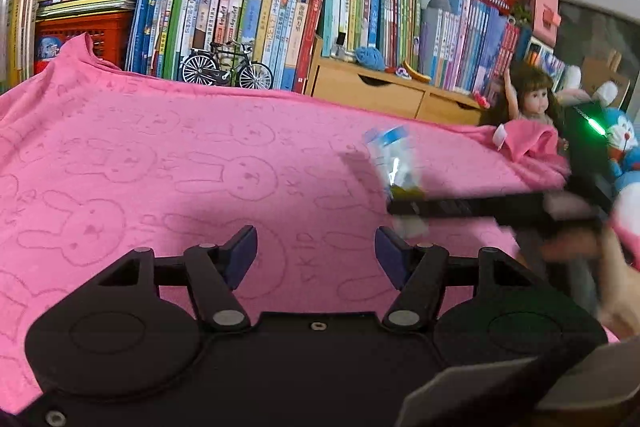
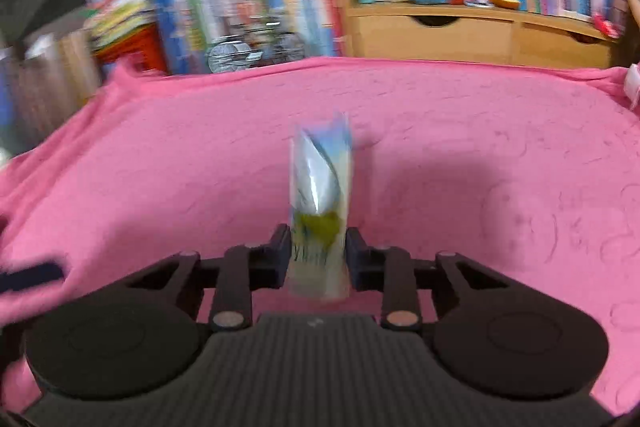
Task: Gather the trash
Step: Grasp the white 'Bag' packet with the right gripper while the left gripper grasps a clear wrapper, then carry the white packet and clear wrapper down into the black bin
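Wrapper caught above the pink towel

The right gripper [image 2: 318, 253] pinched the crinkly wrapper [image 2: 322, 187] in its jaws; the left gripper [image 1: 316, 251] stood spread, empty. The thin wrapper could slip out.

Crowded bookshelf [image 1: 280, 15] and wooden drawers [image 1: 392, 95] behind pink cloth-covered table [image 1: 160, 163]

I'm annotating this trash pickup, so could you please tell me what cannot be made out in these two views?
- Wrapper print: motion-blurred in both wrist views, unreadable.
- Wrapper's lower end: right wrist view, hidden between the right hand-held gripper fingers.
- Trash container: in neither view.
- Book spines: right wrist view, smeared.
- Person's hand: left wrist view, blurred, cut by the edge.
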### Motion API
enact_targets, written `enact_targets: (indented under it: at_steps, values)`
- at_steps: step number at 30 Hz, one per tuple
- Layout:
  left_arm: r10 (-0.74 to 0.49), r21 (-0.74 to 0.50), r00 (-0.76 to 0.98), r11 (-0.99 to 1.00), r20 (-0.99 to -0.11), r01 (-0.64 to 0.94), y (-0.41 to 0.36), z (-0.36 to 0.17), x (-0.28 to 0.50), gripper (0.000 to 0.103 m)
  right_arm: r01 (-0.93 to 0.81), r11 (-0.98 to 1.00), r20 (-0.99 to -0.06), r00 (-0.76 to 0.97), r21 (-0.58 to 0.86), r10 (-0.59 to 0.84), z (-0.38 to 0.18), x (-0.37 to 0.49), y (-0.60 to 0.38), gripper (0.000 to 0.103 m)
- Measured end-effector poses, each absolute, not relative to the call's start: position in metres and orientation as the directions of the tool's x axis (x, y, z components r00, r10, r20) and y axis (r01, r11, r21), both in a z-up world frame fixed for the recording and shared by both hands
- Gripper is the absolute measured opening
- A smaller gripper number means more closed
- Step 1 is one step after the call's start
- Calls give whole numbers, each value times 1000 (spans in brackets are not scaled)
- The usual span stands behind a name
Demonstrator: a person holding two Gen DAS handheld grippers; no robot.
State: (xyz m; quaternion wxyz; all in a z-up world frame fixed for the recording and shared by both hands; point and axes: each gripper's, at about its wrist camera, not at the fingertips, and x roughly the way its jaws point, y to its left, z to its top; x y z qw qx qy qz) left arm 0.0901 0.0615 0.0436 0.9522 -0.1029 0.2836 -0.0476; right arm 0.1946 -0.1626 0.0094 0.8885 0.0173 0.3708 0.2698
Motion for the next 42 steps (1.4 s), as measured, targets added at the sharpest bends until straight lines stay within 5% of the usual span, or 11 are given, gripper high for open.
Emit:
enact_targets:
  at_steps: [2,6,12,19,24,26,28,30,33,40,42]
  values:
    - [-147,-230,836,973,-529,25,64,46,87,63,-516,829,-665,544,215,511,10,172,-163,21]
    - [-150,-238,837,971,-527,25,64,49,81,63,-586,788,-656,522,190,546,14,135,-163,19]
    - [-158,-207,813,977,-560,47,55,40,68,63,-576,800,-657,539,169,527,19,118,-167,31]
    - [-161,-132,773,986,-613,101,38,13,47,67,-513,831,-639,569,215,517,18,113,-188,31]
    - [-173,-187,771,980,-612,71,31,-4,54,66,-499,843,-640,585,199,498,14,104,-195,32]
    - [-156,-172,777,983,-610,63,28,-5,57,55,-491,852,-642,598,179,480,12,99,-198,45]
    - [-149,-157,780,985,-608,65,24,-6,58,24,-486,861,-638,618,149,460,10,94,-200,59]
    - [-151,-155,776,985,-612,70,22,-5,58,21,-480,871,-631,644,108,433,9,90,-202,73]
    - [-161,-158,775,984,-611,79,20,-2,55,17,-492,865,-631,643,96,435,6,86,-204,80]
    - [-142,-122,791,989,-595,85,17,6,41,15,-525,849,-643,629,64,437,-7,77,-196,84]
    - [-134,-108,798,990,-587,87,17,9,37,15,-524,851,-634,643,45,429,-8,73,-194,65]
